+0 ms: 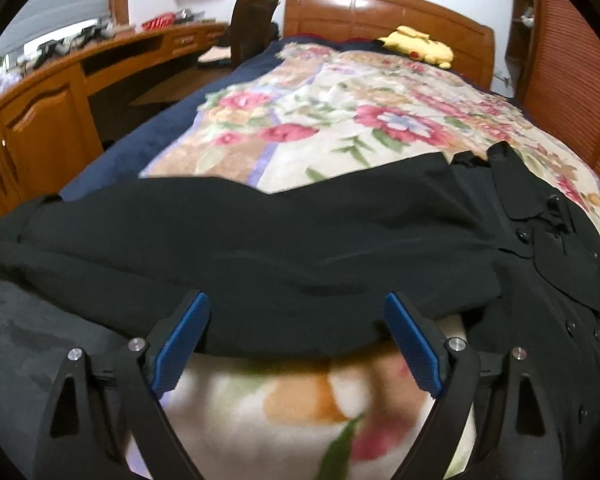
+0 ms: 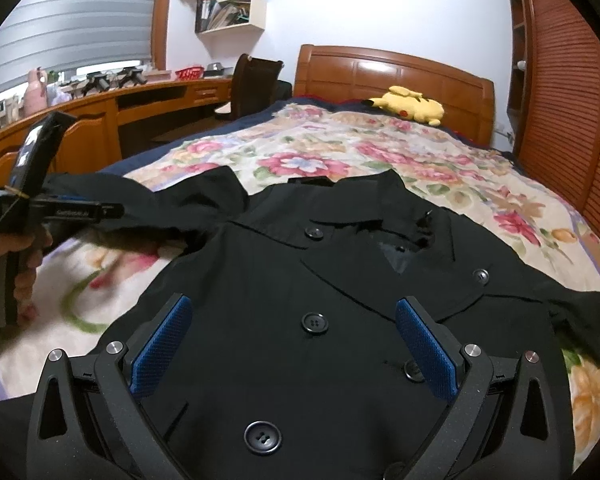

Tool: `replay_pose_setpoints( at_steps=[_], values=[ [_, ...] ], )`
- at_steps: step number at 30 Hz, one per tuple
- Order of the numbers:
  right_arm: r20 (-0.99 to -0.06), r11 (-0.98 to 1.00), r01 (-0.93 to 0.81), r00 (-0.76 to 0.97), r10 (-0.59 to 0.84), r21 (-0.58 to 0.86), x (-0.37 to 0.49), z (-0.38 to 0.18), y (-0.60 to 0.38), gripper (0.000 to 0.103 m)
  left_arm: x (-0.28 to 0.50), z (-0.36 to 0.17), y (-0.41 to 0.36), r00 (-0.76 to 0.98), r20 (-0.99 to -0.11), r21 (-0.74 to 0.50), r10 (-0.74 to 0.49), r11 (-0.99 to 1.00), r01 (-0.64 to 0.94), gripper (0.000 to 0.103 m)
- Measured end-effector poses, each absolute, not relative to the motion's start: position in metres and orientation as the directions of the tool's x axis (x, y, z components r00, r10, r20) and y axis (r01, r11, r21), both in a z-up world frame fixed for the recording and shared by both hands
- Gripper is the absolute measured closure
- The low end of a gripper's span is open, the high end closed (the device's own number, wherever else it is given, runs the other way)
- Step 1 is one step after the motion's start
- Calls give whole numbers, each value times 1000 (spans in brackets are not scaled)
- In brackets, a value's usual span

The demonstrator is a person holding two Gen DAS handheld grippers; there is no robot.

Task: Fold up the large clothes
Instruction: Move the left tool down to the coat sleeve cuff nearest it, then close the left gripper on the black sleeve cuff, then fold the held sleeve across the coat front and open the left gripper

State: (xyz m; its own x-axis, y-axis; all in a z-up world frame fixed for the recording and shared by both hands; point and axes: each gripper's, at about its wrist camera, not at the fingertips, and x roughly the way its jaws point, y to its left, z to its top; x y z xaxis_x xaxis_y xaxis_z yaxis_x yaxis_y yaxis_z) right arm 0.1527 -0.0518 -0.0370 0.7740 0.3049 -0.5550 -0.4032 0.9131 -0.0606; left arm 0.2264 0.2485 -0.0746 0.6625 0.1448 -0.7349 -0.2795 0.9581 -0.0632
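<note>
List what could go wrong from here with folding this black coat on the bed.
1. The left gripper is open over the sleeve, whose edge looks bunched; closing here may catch several layers or the floral blanket beneath.
2. The coat has a lapel flipped open near the collar; folding now could press that crease in.
3. The right gripper hangs open above the buttons, where its pads may snag or slip.

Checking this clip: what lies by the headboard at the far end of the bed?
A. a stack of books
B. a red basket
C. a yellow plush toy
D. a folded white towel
C: a yellow plush toy lies on the bed in front of the wooden headboard.
</note>
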Motion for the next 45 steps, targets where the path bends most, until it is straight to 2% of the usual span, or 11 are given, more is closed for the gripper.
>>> replay_pose_setpoints(
  at_steps=[19,20,22,23,25,26,27,28,30,34,45],
  values=[
    [-556,912,-405,773,305,-63,152,-37,-51,0,230,-109,265,572,-816,-167,80,915,-367,14],
    [-556,912,-405,774,304,-64,152,-37,-51,0,232,-109,268,575,-816,-181,69,912,-367,18],
    [-555,912,-406,774,306,-64,151,-37,-51,0,236,-110,270,573,-816,-181,75,909,-376,40],
    [-555,911,-408,773,307,-65,151,-37,-50,0,237,-109,270,583,-809,-184,73,910,-370,46],
    [-555,909,-411,773,308,-66,150,-37,-51,0,239,-106,273,591,-803,-187,74,911,-367,76],
    [-555,909,-412,773,309,-67,149,-38,-50,0,239,-105,273,595,-801,-191,68,913,-361,82],
    [-555,909,-412,772,309,-67,149,-38,-50,0,241,-103,273,600,-798,-195,64,914,-356,94],
    [-555,910,-409,773,307,-68,149,-37,-50,0,241,-100,273,605,-794,-196,65,914,-356,99],
    [-551,912,-405,778,304,-69,148,-36,-50,0,239,-90,268,622,-779,-185,79,919,-348,103],
    [-535,913,-403,785,311,-61,142,-28,-57,0,235,-62,246,662,-739,-107,127,947,-302,103],
    [-500,935,-344,827,256,-90,127,-6,-123,0,201,20,143,772,-634,-24,48,996,-81,103]
  ],
)
